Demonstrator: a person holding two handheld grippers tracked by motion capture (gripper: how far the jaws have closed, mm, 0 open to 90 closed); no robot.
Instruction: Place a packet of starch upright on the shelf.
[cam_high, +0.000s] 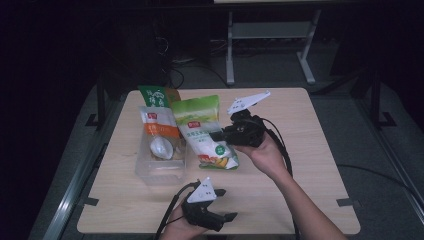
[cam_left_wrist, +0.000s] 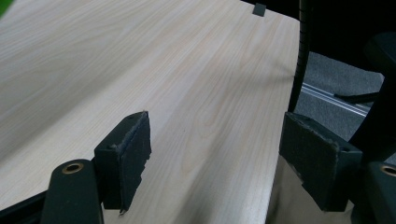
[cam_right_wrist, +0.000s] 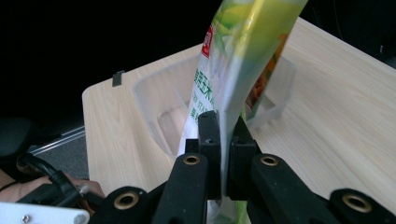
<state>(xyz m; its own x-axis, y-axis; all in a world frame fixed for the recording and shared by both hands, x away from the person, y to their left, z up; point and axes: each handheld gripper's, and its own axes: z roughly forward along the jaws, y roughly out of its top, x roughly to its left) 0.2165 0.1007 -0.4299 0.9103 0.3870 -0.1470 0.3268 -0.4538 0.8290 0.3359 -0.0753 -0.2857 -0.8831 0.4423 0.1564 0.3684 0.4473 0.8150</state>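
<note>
Step in hand, as I read it: loading snack packs into the clear bin (cam_high: 150, 172), with the green pouch (cam_high: 202, 130) the pack in transit.

Right tongs (cam_high: 218, 136) are clamped nearly flat on the pouch's edge; in the right gripper view the two black pads pinch the pouch (cam_right_wrist: 233, 70) film between them, no gap visible. Pouch hangs from that grip, its lower end near or on the surface (cam_high: 300, 150) just beside the bin's right wall. Can't tell if the bottom corner is touching.

Bin already holds an orange-and-white pack (cam_high: 159, 131) leaning up out of it, and a green pack (cam_high: 154, 96) stands behind, at the far end.

Left tongs (cam_high: 226, 217) idle at the near edge of the surface, open wide, nothing between them; the left gripper view shows both pads (cam_left_wrist: 133, 149) spread apart over bare wood.

Next move, my judgement: I carry the pouch across over the bin's right wall, high enough that the trailing end clears the rim, then lower it into the free space beside the orange-and-white pack before letting go. Risk is the floppy bottom catching the rim, or nudging the light bin sideways; left tongs could steady it
</note>
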